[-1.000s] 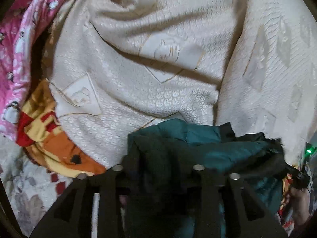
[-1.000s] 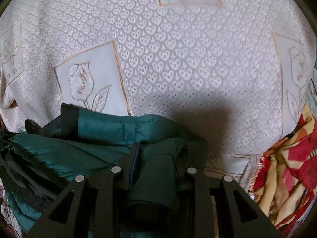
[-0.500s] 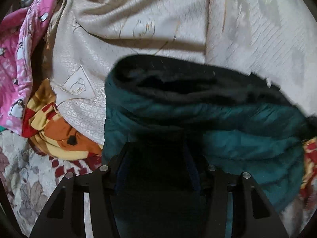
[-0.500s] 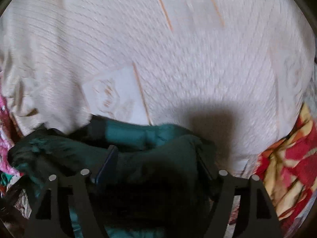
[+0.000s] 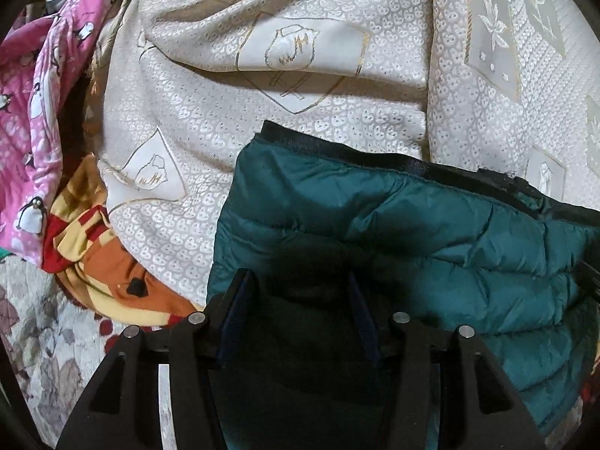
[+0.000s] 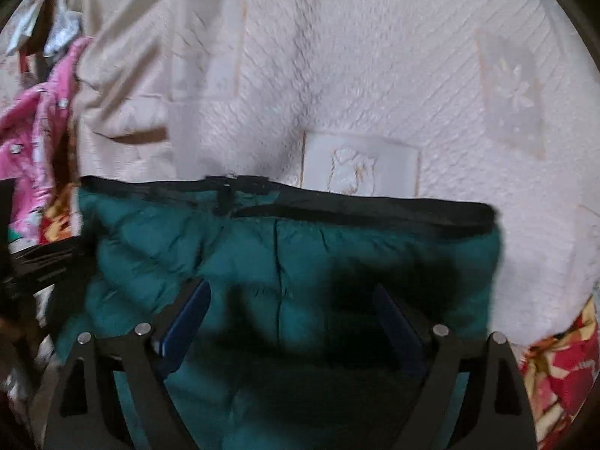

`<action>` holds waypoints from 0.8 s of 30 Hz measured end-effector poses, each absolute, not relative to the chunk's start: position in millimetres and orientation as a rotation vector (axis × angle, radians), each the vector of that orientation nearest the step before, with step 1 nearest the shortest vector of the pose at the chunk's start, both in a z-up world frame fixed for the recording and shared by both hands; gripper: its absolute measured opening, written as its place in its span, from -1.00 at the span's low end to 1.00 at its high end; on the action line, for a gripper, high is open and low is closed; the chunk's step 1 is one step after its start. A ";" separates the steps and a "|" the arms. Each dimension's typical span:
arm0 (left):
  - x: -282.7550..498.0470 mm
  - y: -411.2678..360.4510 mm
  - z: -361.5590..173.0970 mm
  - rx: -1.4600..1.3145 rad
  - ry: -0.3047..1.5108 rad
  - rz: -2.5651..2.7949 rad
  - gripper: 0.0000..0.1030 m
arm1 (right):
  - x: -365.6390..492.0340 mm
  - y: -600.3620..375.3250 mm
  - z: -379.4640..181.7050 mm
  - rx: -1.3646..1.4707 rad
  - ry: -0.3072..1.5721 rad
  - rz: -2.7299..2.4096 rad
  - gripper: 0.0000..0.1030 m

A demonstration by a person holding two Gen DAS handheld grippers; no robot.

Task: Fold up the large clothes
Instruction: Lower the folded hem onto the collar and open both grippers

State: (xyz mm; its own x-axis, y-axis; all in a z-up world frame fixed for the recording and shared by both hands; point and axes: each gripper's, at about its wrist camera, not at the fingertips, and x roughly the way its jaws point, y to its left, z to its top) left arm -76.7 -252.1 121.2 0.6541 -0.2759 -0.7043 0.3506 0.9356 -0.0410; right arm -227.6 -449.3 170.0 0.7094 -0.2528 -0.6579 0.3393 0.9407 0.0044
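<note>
A teal quilted jacket (image 5: pixel 431 232) with a black trim edge lies flat on a cream patterned bedspread (image 5: pixel 232 123). It also shows in the right wrist view (image 6: pixel 300 255), spread wide with its black edge on the far side. My left gripper (image 5: pixel 300 281) is open, its fingers standing apart over the jacket's left part. My right gripper (image 6: pixel 292 296) is open wide over the jacket's right part, holding nothing. The right wrist view is blurred by motion.
A pink penguin-print garment (image 5: pixel 33 86) and an orange-yellow-red cloth (image 5: pixel 93 255) lie at the left of the bedspread. A red-yellow cloth (image 6: pixel 562 367) lies at the right. A floral blanket (image 5: pixel 33 337) shows at the lower left.
Both grippers were shut on the bunched jacket a second ago. They have opened and let it go, and the jacket now lies spread flat on the bedspread.
</note>
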 end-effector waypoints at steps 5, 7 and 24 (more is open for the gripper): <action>-62.6 -254.0 110.7 0.113 0.774 -0.349 -0.30 | -199.4 -466.1 133.4 0.125 0.763 -0.423 0.77; -61.6 -255.9 106.1 0.133 0.754 -0.347 -0.25 | -194.3 -465.4 122.4 0.110 0.773 -0.435 0.79; -60.1 -261.6 96.0 0.149 0.728 -0.332 -0.20 | -234.5 -483.2 142.5 0.200 0.692 -0.462 0.83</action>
State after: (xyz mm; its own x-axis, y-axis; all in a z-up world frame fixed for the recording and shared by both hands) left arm -60.1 -261.6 96.0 0.6971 -0.2448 -0.6739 0.3476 0.9374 0.0191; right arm -234.5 -483.2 142.5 0.6745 -0.3422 -0.6542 0.4724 0.8810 0.0262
